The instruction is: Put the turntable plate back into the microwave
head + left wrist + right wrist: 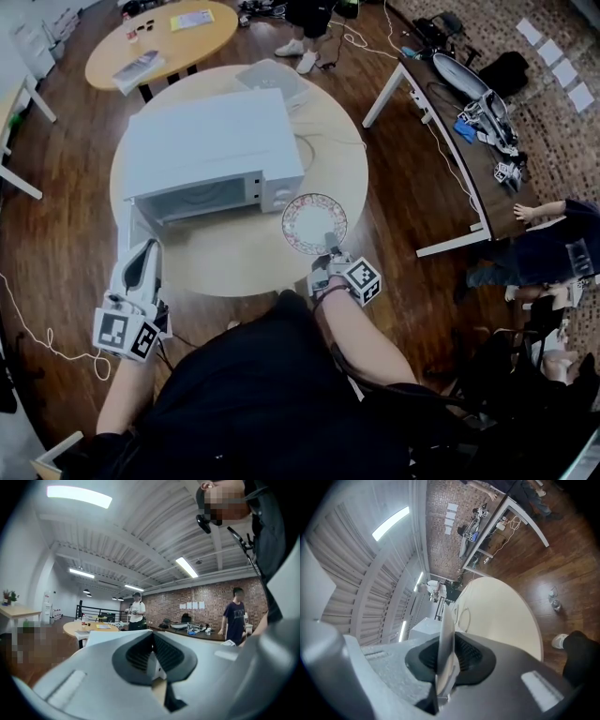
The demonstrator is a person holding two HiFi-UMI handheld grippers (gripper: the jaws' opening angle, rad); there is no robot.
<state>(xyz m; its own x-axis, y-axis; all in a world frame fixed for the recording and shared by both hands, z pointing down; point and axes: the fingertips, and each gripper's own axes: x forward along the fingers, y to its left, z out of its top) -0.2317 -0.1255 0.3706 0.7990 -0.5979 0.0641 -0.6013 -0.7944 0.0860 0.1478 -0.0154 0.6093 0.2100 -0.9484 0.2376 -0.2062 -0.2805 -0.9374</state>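
Black shirt (244,403) filled the bottom edge. We had the right gripper (328,244) clamped narrow on the near rim of the round, red-patterned turntable plate (314,220). It lay flat above the round cream table (234,270), just right of the boxy white microwave (206,141), whose door (134,228) stood open. Our left gripper (145,248), jaws together, sat beside that door. A cable-strewn brown desk (469,150) stood well apart.
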